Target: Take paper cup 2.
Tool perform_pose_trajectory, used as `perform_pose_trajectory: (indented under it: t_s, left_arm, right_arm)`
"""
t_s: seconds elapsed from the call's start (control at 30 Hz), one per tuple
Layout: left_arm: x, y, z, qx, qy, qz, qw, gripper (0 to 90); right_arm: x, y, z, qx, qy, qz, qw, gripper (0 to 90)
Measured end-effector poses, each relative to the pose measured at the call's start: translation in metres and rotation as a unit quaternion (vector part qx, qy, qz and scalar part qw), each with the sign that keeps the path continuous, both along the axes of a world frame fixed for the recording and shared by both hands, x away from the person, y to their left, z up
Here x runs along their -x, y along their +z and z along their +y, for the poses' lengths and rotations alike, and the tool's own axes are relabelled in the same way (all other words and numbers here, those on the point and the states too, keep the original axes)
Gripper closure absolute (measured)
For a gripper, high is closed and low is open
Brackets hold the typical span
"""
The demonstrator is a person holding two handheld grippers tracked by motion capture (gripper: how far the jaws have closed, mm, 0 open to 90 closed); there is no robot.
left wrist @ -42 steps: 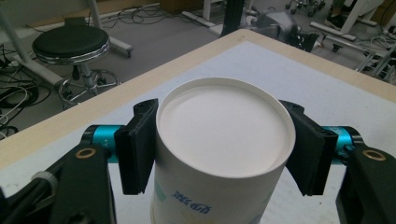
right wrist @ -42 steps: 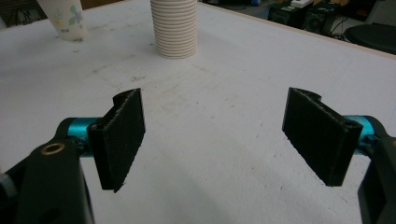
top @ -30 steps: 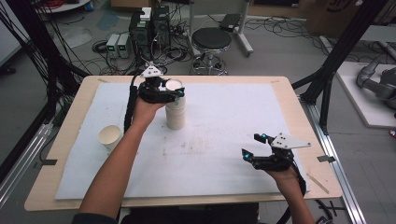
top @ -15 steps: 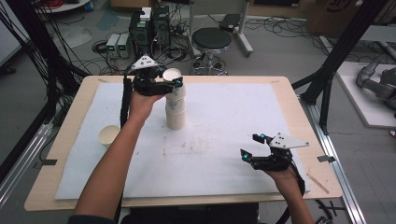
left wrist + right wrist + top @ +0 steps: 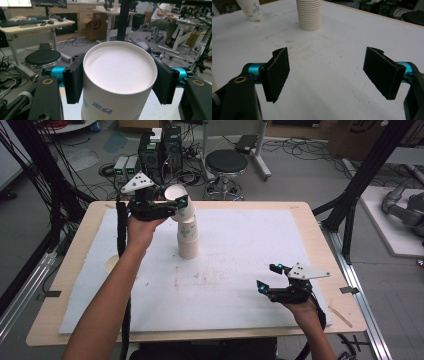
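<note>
My left gripper is shut on a white printed paper cup and holds it tilted just above a stack of ribbed paper cups; whether the cup's foot still touches the stack I cannot tell. In the left gripper view both black pads press the sides of the cup just under its rim. My right gripper rests low over the white mat at the front right, open, with bare mat between its jaws. Far off in that view stands the stack.
A single printed cup stands on the mat's left side, partly hidden by the left forearm in the high view. The white mat covers most of the wooden table. A black stool and cables lie beyond the far edge.
The left gripper has risen and drawn the top cup up off the stack, tilting it. The right gripper has not moved.
</note>
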State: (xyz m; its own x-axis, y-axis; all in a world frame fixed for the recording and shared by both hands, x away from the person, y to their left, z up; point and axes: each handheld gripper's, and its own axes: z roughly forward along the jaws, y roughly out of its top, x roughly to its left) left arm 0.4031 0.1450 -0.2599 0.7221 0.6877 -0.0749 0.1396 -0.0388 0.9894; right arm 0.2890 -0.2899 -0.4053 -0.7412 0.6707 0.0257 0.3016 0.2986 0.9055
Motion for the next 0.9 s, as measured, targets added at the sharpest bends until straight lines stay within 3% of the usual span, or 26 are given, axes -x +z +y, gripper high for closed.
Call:
perform_pose_trajectory:
  t_s: [0.1,0.33,0.67,0.9]
  left_arm:
    - [0.011,0.002,0.005,0.009,-0.009,-0.003,0.9999,35.3]
    - [0.028,-0.005,0.013,0.007,-0.027,0.001,0.9996,35.3]
    - [0.054,-0.022,0.021,0.017,-0.059,0.009,0.9981,35.3]
    - [0.06,-0.038,0.015,-0.001,-0.08,0.014,0.9967,35.3]
  right_arm:
    - [0.0,0.0,0.001,0.001,0.001,0.0,1.0,21.7]
    - [-0.001,-0.002,0.002,0.001,0.003,0.004,1.0,21.7]
    - [-0.006,-0.004,0.008,0.003,0.013,0.009,0.9999,21.7]
    - [-0.012,-0.006,0.013,0.004,0.021,0.015,0.9996,21.7]
